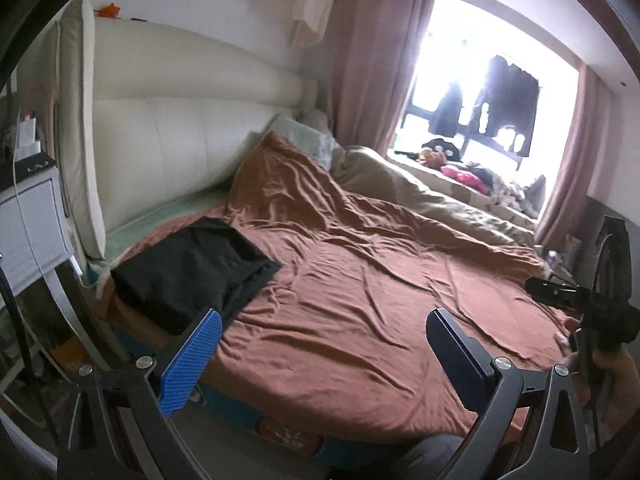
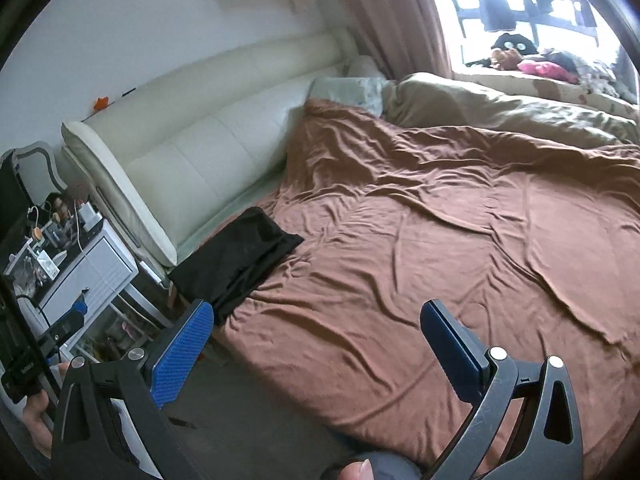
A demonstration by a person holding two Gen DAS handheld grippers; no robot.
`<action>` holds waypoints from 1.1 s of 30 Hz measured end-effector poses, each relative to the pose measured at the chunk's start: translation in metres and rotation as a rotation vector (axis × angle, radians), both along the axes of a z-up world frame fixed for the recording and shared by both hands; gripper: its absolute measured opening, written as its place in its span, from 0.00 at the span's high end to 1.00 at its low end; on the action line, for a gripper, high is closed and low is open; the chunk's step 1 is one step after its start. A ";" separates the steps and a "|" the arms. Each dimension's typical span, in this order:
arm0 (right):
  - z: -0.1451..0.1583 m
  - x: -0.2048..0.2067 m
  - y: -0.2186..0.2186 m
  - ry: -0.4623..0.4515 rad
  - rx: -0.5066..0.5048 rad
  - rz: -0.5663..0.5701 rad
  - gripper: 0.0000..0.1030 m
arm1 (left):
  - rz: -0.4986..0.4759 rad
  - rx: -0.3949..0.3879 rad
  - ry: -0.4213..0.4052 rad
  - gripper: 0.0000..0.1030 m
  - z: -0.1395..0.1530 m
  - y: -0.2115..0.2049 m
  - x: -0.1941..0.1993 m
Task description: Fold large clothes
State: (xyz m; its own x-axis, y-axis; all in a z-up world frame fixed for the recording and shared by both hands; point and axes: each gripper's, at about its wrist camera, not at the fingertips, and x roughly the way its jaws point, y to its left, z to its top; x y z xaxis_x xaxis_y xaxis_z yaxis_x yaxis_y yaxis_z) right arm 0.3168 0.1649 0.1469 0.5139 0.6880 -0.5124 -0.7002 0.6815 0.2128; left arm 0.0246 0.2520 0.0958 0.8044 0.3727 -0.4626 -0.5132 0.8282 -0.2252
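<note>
left gripper [image 1: 322, 340]: my left-hand tool; jaws spread wide w/ nothing between them, blue ribbed pad on one finger, dark pad on the other. It hangs over the near edge of the bed.
right gripper [image 2: 316, 334]: jaws also stand wide apart, empty, same blue and dark pads. In the left wrist view I see its black body at the far right edge [image 1: 576, 300], w/ my hand [image 1: 612, 368] around its handle.
black garment [image 1: 192, 272]: the task's thing; a dark piece of clothing already folded into a rough rectangle, lying flat on the bed's near left corner, close to the headboard end. Neither gripper touches it; it sits just beyond the left finger in both views [image 2: 236, 258].
bed [image 1: 256, 412]: covered by a wrinkled brown sheet [image 1: 380, 280]; most of the sheet is bare.
headboard [image 1: 180, 128]: cream, padded, along the left side.
pillow [image 1: 304, 136]: pale green, at the head of the bed, partly under the brown sheet.
duvet [image 2: 500, 112]: beige-olive, bunched along the far side by the window.
nightstand [image 2: 92, 276]: white drawer unit left of the bed; serves as a small desk, its top crowded w/ cables, a charger and small items I can't make out.
window ledge [image 1: 472, 168]: holds a pile of clothes and soft things, incl. something bright pink; details too small to tell.
curtains [image 1: 368, 60]: dusty pink, drawn open beside a very bright window.
</note>
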 end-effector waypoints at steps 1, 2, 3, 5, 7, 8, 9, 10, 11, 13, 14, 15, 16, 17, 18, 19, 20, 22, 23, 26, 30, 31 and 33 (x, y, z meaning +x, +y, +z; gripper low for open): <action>0.000 -0.008 -0.006 -0.007 0.001 -0.008 0.00 | -0.010 0.002 0.000 0.01 0.000 -0.005 -0.004; 0.001 -0.017 -0.012 -0.016 0.003 -0.019 0.00 | -0.015 0.013 -0.001 0.01 -0.001 -0.011 -0.009; 0.000 -0.026 -0.018 -0.027 0.003 -0.024 0.00 | -0.023 0.023 -0.007 0.01 -0.002 -0.018 -0.015; -0.003 -0.045 -0.031 -0.043 0.008 -0.028 0.00 | -0.045 0.021 -0.018 0.00 -0.005 -0.027 -0.025; -0.010 -0.065 -0.042 -0.065 -0.005 -0.035 0.00 | -0.070 0.020 -0.021 0.00 -0.008 -0.037 -0.038; -0.014 -0.074 -0.047 -0.082 -0.017 -0.046 0.00 | -0.077 0.021 -0.023 0.01 -0.009 -0.042 -0.043; -0.019 -0.086 -0.052 -0.097 -0.031 -0.055 0.00 | -0.080 0.020 -0.027 0.00 -0.010 -0.045 -0.048; -0.020 -0.090 -0.053 -0.100 -0.036 -0.053 0.00 | -0.085 0.017 -0.034 0.01 -0.011 -0.049 -0.054; -0.024 -0.096 -0.058 -0.099 -0.037 -0.053 0.00 | -0.090 0.015 -0.039 0.00 -0.012 -0.052 -0.059; -0.028 -0.110 -0.066 -0.103 -0.038 -0.071 0.00 | -0.099 0.017 -0.043 0.00 -0.013 -0.060 -0.070; -0.030 -0.117 -0.070 -0.109 -0.039 -0.083 0.00 | -0.102 0.022 -0.045 0.01 -0.014 -0.067 -0.076; -0.032 -0.127 -0.075 -0.120 -0.035 -0.089 0.00 | -0.103 0.030 -0.048 0.00 -0.015 -0.072 -0.082; -0.033 -0.130 -0.077 -0.127 -0.034 -0.088 0.00 | -0.106 0.036 -0.051 0.00 -0.016 -0.076 -0.086; -0.035 -0.139 -0.080 -0.138 -0.036 -0.092 0.00 | -0.110 0.046 -0.054 0.00 -0.016 -0.083 -0.093; -0.037 -0.148 -0.083 -0.148 -0.040 -0.094 0.00 | -0.109 0.057 -0.055 0.00 -0.017 -0.088 -0.098; -0.040 -0.154 -0.085 -0.152 -0.047 -0.090 0.00 | -0.109 0.067 -0.060 0.00 -0.018 -0.093 -0.104; -0.042 -0.162 -0.087 -0.156 -0.055 -0.079 0.00 | -0.113 0.074 -0.066 0.00 -0.020 -0.098 -0.110; -0.047 -0.175 -0.095 -0.161 -0.054 -0.067 0.00 | -0.112 0.084 -0.064 0.00 -0.023 -0.108 -0.121; -0.048 -0.181 -0.098 -0.159 -0.050 -0.065 0.00 | -0.110 0.090 -0.067 0.00 -0.024 -0.112 -0.125; -0.054 -0.195 -0.113 -0.157 -0.029 -0.059 0.00 | -0.108 0.118 -0.065 0.00 -0.026 -0.128 -0.138; -0.061 -0.211 -0.130 -0.176 -0.017 -0.041 0.00 | -0.116 0.148 -0.060 0.00 -0.031 -0.149 -0.151; -0.063 -0.215 -0.135 -0.182 -0.005 -0.041 0.00 | -0.115 0.153 -0.061 0.00 -0.032 -0.155 -0.154; -0.068 -0.218 -0.146 -0.182 0.019 -0.038 0.00 | -0.109 0.159 -0.069 0.00 -0.036 -0.163 -0.161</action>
State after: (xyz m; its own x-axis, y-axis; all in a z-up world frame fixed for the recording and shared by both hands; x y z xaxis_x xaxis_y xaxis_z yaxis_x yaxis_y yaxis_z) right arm 0.0984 0.0193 0.0791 0.6228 0.6751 -0.3955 -0.7022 0.7052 0.0979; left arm -0.1365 0.0889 0.0598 0.8718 0.3459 -0.3469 -0.4068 0.9057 -0.1192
